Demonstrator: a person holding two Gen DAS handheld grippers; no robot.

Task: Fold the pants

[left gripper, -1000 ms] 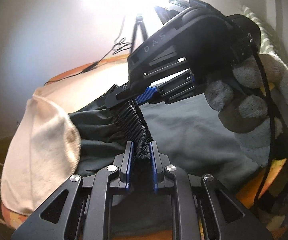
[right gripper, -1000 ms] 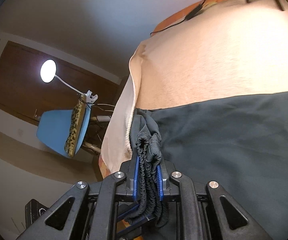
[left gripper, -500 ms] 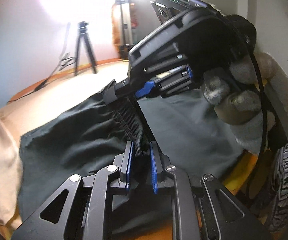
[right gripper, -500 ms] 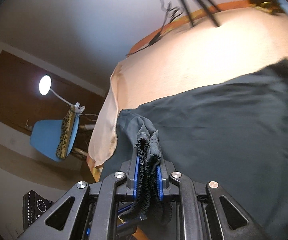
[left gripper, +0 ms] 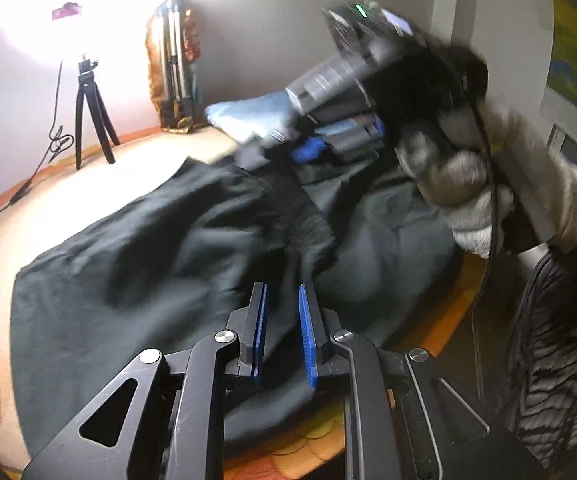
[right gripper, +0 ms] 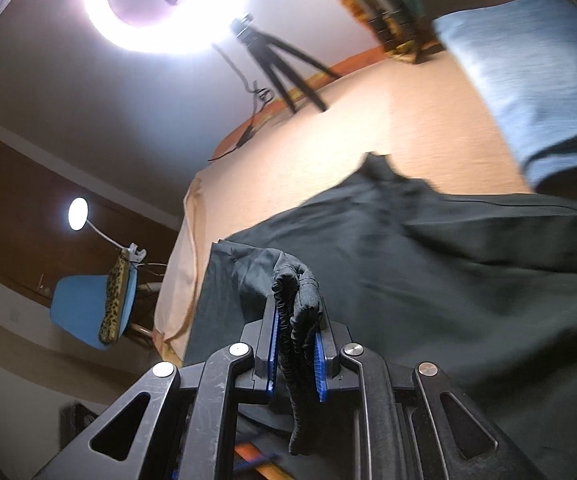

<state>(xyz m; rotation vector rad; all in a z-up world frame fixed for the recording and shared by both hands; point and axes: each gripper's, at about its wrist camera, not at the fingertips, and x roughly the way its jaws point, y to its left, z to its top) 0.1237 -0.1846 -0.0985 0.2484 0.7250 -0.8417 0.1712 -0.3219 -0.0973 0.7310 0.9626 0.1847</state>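
Dark grey pants [left gripper: 136, 280] lie spread on a peach-covered table [left gripper: 108, 176], also seen in the right wrist view [right gripper: 448, 280]. My left gripper [left gripper: 282, 300] sits low over the pants near the front edge; its blue-padded jaws stand apart with only loose cloth between them. My right gripper [right gripper: 296, 316] is shut on the gathered elastic waistband [right gripper: 294, 288]. In the left wrist view the right gripper [left gripper: 272, 152] appears blurred, held by a gloved hand [left gripper: 468, 192] above the far part of the pants.
A small black tripod [left gripper: 88, 120] with a cable stands at the back of the table. A folded tripod [left gripper: 172, 60] leans on the wall. A light blue cloth [right gripper: 528, 72] lies at the back right. A blue chair [right gripper: 84, 308] stands beyond the left edge.
My left gripper has opened and let go of the waistband. Both grippers swung right over the table and the pants now lie more spread out. The right gripper keeps its hold.
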